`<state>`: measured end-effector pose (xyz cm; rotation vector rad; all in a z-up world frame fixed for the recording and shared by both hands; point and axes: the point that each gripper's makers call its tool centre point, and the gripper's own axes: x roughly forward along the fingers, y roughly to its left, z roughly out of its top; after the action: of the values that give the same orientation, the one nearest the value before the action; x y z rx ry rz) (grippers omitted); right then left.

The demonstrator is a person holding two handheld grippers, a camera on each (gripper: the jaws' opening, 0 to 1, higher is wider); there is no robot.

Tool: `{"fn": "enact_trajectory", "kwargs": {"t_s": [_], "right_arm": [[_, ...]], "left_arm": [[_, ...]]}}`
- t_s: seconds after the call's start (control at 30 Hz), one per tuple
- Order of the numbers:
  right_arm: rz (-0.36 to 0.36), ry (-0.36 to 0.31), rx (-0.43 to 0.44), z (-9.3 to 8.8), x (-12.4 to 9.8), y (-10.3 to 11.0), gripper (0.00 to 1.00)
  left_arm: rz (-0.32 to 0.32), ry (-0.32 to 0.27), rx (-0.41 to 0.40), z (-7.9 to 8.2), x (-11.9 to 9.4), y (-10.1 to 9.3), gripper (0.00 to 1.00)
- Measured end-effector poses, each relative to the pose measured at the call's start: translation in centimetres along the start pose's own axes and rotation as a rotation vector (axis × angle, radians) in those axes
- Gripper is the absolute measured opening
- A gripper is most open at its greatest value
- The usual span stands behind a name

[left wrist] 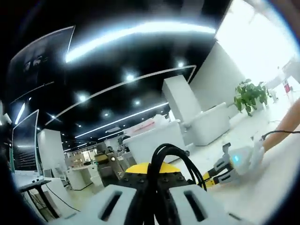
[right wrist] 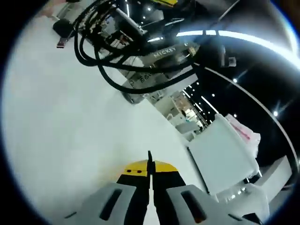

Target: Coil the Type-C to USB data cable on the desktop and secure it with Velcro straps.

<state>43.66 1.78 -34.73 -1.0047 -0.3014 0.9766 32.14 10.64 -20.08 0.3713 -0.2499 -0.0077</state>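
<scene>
Left gripper (left wrist: 152, 194) at 6 o'clock in the left gripper view, jaws clamped on a bundle of black cable (left wrist: 161, 164) whose loops arch up between them; the right gripper (left wrist: 225, 168) shows at 4 o'clock over the white desktop (left wrist: 276, 183). In the right gripper view the cable's loops (right wrist: 108, 56) hang at 11 o'clock, a USB plug (right wrist: 61, 43) dangling at 10. Right gripper (right wrist: 150, 187) at 6 o'clock: jaws pressed together on a thin dark strip (right wrist: 149, 161), possibly the Velcro strap, cannot tell. Judgement: coiling largely done; strapping not yet done.
</scene>
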Motion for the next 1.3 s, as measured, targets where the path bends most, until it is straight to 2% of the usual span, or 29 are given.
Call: {"fn": "enact_trajectory", "kwargs": {"t_s": [0.13, 0.17, 0.23, 0.27, 0.33, 0.4, 0.43, 0.47, 0.5, 0.53, 0.57, 0.6, 0.67, 0.7, 0.73, 0.8, 0.87, 0.9, 0.93, 0.97, 1.0, 1.03, 1.1, 1.13, 1.17, 1.27, 1.3], "right_arm": [[-0.022, -0.015, 0.026, -0.3, -7.6, 0.1, 0.01], [-0.024, -0.017, 0.031, -0.4, -8.9, 0.2, 0.01], [-0.019, -0.016, 0.029, -0.7, -13.1, 0.7, 0.02], [-0.024, -0.021, 0.075, -0.9, -14.6, 0.8, 0.02], [-0.010, -0.014, 0.172, -1.2, -17.1, 1.7, 0.02], [0.000, 0.001, 0.200, -1.4, -19.1, 2.4, 0.02], [0.002, -0.008, 0.223, -1.3, -19.7, 2.6, 0.03], [0.017, -0.027, 0.297, -0.8, -20.8, 3.3, 0.07], [0.053, -0.033, 0.399, -0.5, -21.5, 4.1, 0.13], [0.079, -0.041, 0.484, 0.0, -22.3, 4.7, 0.23], [0.095, -0.067, 0.548, 0.7, -23.1, 5.1, 0.27], [0.088, -0.097, 0.595, 1.4, -24.0, 4.9, 0.28], [0.016, -0.165, 0.699, 2.2, -26.1, 3.4, 0.25], [-0.035, -0.206, 0.761, 2.4, -27.4, 2.0, 0.23], [-0.090, -0.247, 0.827, 2.5, -28.7, 0.6, 0.22], [-0.211, -0.322, 0.933, 1.9, -31.6, -2.4, 0.19], [-0.312, -0.359, 0.982, 0.8, -34.3, -4.7, 0.17], [-0.332, -0.335, 0.939, 0.2, -35.1, -5.0, 0.17], [-0.362, -0.318, 0.908, -0.5, -36.1, -5.3, 0.17], [-0.380, -0.304, 0.899, -1.1, -36.6, -5.3, 0.17], [-0.377, -0.291, 0.895, -1.5, -36.7, -5.0, 0.17], [-0.374, -0.284, 0.896, -1.8, -36.7, -4.8, 0.17], [-0.362, -0.258, 0.908, -2.5, -36.5, -4.1, 0.17], [-0.346, -0.252, 0.910, -2.5, -36.3, -3.6, 0.17], [-0.315, -0.246, 0.909, -2.4, -35.9, -2.9, 0.17], [-0.206, -0.225, 0.869, -1.1, -34.1, -0.7, 0.18], [-0.172, -0.218, 0.851, -0.7, -33.3, 0.0, 0.20]], "left_arm": [[-0.035, -0.008, -0.008, -0.1, 0.4, -1.2, 0.04], [-0.038, -0.013, -0.005, 0.0, 0.4, -1.5, 0.04], [-0.053, -0.049, -0.001, 0.7, 0.3, -2.0, 0.04], [-0.070, -0.081, -0.013, 1.3, 0.2, -2.4, 0.04], [-0.099, -0.124, -0.043, 2.2, 0.1, -3.2, 0.04], [-0.140, -0.147, -0.068, 2.7, 0.0, -4.4, 0.04], [-0.163, -0.138, -0.102, 2.9, -0.1, -5.3, 0.04], [-0.175, -0.137, -0.126, 3.1, -0.1, -5.8, 0.04], [-0.228, -0.150, -0.160, 3.9, -0.3, -7.2, 0.04], [-0.257, -0.150, -0.178, 4.6, -0.5, -8.2, 0.04], [-0.272, -0.151, -0.186, 5.1, -0.8, -8.9, 0.04], [-0.308, -0.168, -0.193, 6.4, -1.3, -10.4, 0.04], [-0.361, -0.152, -0.202, 7.7, -2.1, -12.6, 0.04], [-0.413, -0.137, -0.181, 8.5, -2.8, -14.0, 0.04], [-0.452, -0.134, -0.195, 9.4, -3.4, -15.1, 0.04], [-0.543, -0.086, -0.259, 10.4, -4.4, -17.5, 0.04], [-0.639, -0.029, -0.377, 10.8, -5.1, -19.7, 0.04], [-0.680, 0.009, -0.437, 10.5, -5.2, -20.9, 0.04], [-0.741, 0.082, -0.511, 9.5, -5.4, -22.7, 0.04], [-0.792, 0.119, -0.558, 8.7, -5.5, -24.0, 0.04], [-0.823, 0.148, -0.583, 8.1, -5.5, -24.9, 0.04], [-0.849, 0.204, -0.604, 6.4, -5.2, -26.2, 0.04], [-0.877, 0.258, -0.602, 4.2, -4.9, -27.7, 0.04], [-0.895, 0.303, -0.606, 2.8, -4.7, -28.3, 0.04], [-0.877, 0.322, -0.627, 1.8, -4.0, -28.4, 0.04], [-0.945, 0.403, -0.765, 0.3, -3.6, -29.2, 0.04], [-0.955, 0.425, -0.740, -0.5, -3.1, -29.4, 0.04]]}}
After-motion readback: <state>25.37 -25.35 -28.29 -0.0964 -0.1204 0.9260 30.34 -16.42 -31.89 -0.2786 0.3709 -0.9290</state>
